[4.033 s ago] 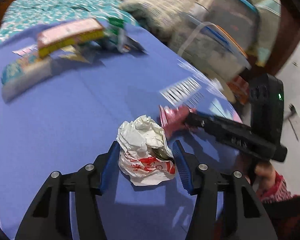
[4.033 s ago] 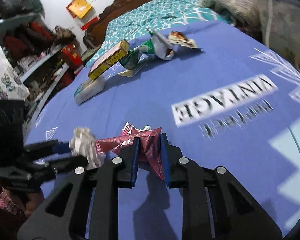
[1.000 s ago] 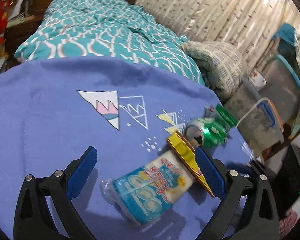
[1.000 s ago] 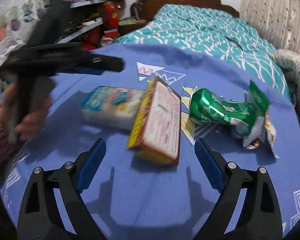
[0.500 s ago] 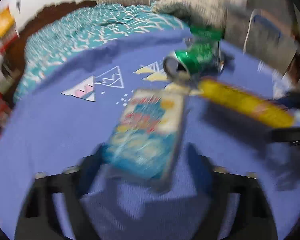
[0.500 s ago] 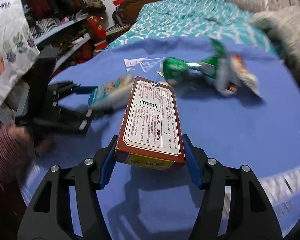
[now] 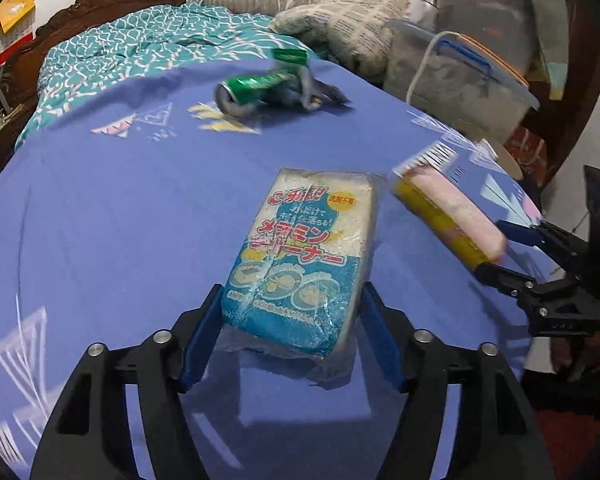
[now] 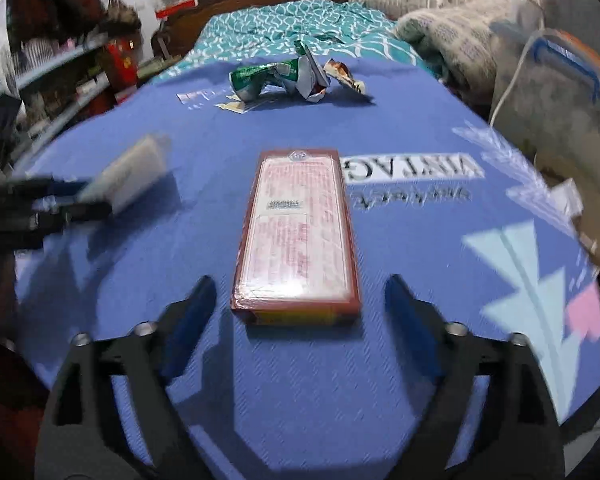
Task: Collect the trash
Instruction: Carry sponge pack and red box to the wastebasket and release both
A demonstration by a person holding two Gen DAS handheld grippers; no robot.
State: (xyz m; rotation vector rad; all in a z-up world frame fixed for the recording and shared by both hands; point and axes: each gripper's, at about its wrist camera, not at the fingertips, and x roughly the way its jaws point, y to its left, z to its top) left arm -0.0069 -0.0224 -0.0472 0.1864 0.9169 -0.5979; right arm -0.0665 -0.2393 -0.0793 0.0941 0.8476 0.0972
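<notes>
My left gripper [image 7: 290, 338] is shut on a blue and white sponge packet [image 7: 300, 256] and holds it over the blue cloth. The packet also shows at the left of the right wrist view [image 8: 130, 174]. My right gripper [image 8: 298, 320] is open, and a red and yellow box [image 8: 298, 232] lies flat on the cloth between its fingers, apart from both. The box also shows at the right of the left wrist view [image 7: 448, 216]. A crushed green can [image 7: 260, 90] and crumpled wrappers [image 8: 320, 76] lie at the far side of the cloth.
The blue printed cloth [image 8: 400, 128] covers the round table. A bed with a teal cover [image 8: 292, 28] stands behind it. A grey pillow [image 7: 352, 28] and clear plastic storage boxes [image 7: 460, 76] stand at the right. Cluttered shelves [image 8: 72, 68] stand at the left.
My right gripper has opened and let go of the box, which now lies on the cloth. My left gripper has closed on the sponge packet and moved it nearer the box.
</notes>
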